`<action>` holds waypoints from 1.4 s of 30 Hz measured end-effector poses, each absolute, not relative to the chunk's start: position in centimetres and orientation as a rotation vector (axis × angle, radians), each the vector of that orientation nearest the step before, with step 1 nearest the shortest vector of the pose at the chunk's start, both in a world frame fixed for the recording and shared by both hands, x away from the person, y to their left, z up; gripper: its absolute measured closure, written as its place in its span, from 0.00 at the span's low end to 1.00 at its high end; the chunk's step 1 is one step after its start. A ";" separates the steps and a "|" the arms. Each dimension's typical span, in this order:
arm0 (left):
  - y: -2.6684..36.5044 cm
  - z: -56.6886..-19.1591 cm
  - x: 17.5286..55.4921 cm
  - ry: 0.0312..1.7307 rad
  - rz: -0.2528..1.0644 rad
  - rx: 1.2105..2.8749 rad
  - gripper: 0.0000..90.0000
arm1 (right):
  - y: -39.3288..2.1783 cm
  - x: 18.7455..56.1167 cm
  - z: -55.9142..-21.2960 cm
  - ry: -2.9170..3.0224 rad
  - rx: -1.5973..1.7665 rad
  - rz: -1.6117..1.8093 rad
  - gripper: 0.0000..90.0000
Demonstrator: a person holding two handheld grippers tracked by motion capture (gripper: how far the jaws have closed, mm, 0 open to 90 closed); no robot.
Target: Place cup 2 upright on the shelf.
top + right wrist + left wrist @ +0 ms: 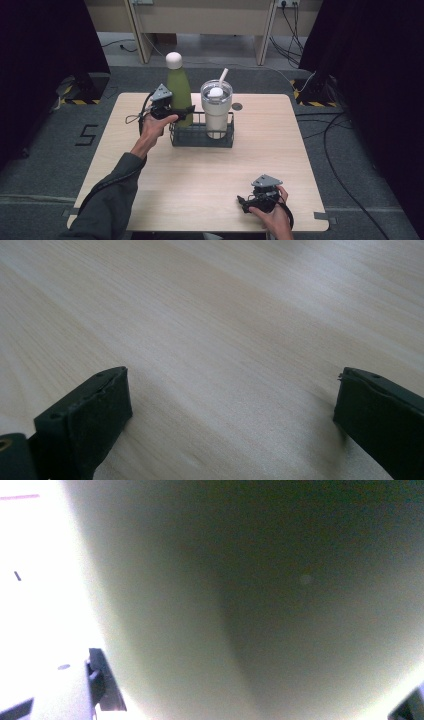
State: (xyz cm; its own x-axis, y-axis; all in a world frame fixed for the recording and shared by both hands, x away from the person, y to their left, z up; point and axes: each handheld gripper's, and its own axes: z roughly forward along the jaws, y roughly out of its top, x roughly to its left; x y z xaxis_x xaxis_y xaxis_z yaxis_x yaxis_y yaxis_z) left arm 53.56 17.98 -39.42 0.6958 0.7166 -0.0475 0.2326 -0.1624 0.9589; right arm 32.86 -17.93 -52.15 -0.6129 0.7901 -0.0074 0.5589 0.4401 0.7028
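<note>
While the left gripper [176, 113] reached across to the green bottle [179, 92], its jaws stood to either side of the bottle's lower body, and the bottle's green wall swelled up close between them in the left gripper view [240, 605]. Whether the jaws had closed onto it or were only flanking it I could not tell; the close view was too blurred, and it caught only dark jaw corners at its bottom edges. The bottle stood upright, its long axis vertical, in the left end of a dark wire basket [200, 140] on the surface [210, 175], so it lay straight ahead of the jaws.

Just beyond the bottle, on the far side from the jaws, a lidded tumbler [216, 107] with a straw shared the basket, close beside it. The way out was probably upward: the basket's rim hemmed the base, and the tumbler left little room sideways.

The right gripper [247, 202] rested low on the near part of the surface, well apart from the basket, its jaws spread wide over bare wood [225, 340] and holding nothing. The left hand was plainly the nearer.
</note>
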 end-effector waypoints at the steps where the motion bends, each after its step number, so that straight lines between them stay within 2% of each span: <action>1: 18.0 -39.6 53.7 0.766 0.516 1.722 0.23 | -17.9 32.9 -52.1 2.362 1.154 0.965 0.02; 42: 17.3 -43.8 54.2 0.801 0.523 1.740 0.23 | -17.9 32.9 -52.2 2.362 1.154 0.966 0.02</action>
State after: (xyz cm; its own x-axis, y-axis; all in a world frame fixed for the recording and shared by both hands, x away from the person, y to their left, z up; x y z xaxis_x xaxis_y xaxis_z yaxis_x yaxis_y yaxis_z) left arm 54.20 17.29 -43.80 0.6741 0.7373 -0.0452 0.2549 -0.1748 0.9510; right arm 32.87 -17.90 -52.16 -0.6126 0.7904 -0.0058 0.5597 0.4390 0.7029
